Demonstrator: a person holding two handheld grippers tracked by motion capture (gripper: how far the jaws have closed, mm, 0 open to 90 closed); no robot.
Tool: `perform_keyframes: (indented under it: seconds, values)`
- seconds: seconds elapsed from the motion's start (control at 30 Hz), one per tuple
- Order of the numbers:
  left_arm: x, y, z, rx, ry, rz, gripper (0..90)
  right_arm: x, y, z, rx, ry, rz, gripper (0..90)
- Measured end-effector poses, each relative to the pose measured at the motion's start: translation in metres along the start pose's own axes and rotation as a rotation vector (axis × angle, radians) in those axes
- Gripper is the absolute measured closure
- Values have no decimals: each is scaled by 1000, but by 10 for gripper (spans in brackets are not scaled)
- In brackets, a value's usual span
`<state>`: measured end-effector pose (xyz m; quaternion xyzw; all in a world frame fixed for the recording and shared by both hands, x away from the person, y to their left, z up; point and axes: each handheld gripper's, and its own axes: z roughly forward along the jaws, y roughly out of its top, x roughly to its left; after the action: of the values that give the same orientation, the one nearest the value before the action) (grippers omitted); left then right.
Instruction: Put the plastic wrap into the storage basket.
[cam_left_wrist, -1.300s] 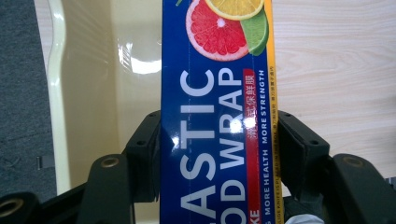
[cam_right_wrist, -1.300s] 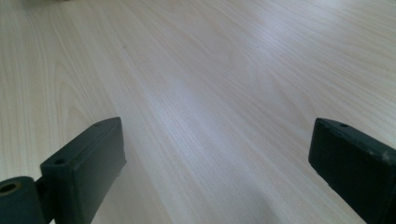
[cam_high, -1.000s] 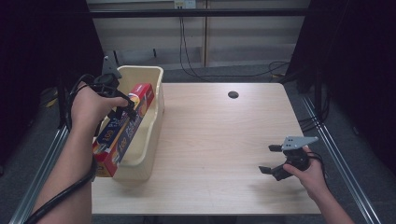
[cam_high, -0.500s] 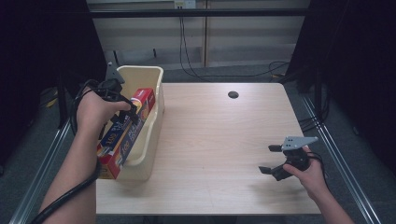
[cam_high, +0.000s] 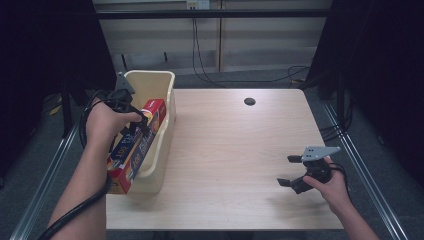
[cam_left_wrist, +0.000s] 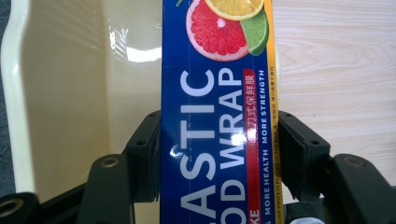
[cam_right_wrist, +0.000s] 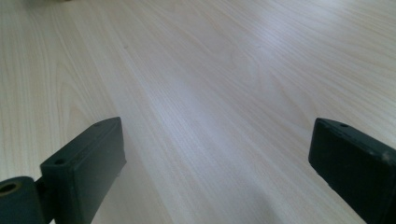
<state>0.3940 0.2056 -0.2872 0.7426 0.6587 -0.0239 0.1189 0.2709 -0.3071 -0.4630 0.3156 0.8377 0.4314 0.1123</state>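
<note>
High view: left hand-held gripper (cam_high: 142, 121) at 9 o'clock on the tabletop (cam_high: 235, 150), clamped across a plastic wrap box (cam_high: 135, 147). The box's long axis runs roughly 7 to 1 o'clock, along the cream bin (cam_high: 167, 107). Far end sits over the bin, near end sticks out past the bin's near rim. Left hand is on it; right hand-held gripper (cam_high: 295, 170) is well apart at 4 o'clock, jaws spread, holding nothing.

Left gripper view: jaws closed on both long sides of the box (cam_left_wrist: 217, 116), pads flat against it. Bin interior (cam_left_wrist: 70, 93) lies at 10 o'clock, bare tabletop at 2 o'clock. Box looks centred over the bin's right wall, so my guess is it needs shifting toward the bin side to drop in.

Right gripper view: jaws wide apart, bare tabletop (cam_right_wrist: 210, 93) between them.
</note>
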Motion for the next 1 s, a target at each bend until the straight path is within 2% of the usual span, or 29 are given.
perform_keyframes:
  seconds: [0.1,0.2,0.23,0.3,0.37,0.47,0.6,0.63,0.83,0.9,1.0]
  values:
    - [2,0,3,1,4,3,409,0,0,0,0,0,0,35]
    - [2,-1,5,2,0,-16,409,0,0,0,0,-1,0,35]
    - [3,-1,6,2,1,-3,408,0,0,0,0,-1,0,35]
    - [3,-1,8,2,0,-19,408,0,0,0,-1,-1,-1,35]
    - [3,-1,9,7,2,-7,408,0,0,0,1,1,2,35]
    - [3,-1,12,18,-6,-19,408,1,0,0,1,-1,1,35]
    - [3,-1,16,23,-1,-14,408,0,0,0,2,-2,1,35]
    - [4,-1,16,24,3,-3,408,0,0,0,2,-3,1,35]
    - [6,-2,20,28,-10,-8,407,1,0,0,4,-3,1,35]
    - [5,-3,21,28,-11,-26,406,1,0,0,3,0,0,35]
    - [6,-3,22,34,-10,-18,407,1,0,0,4,-2,-1,35]
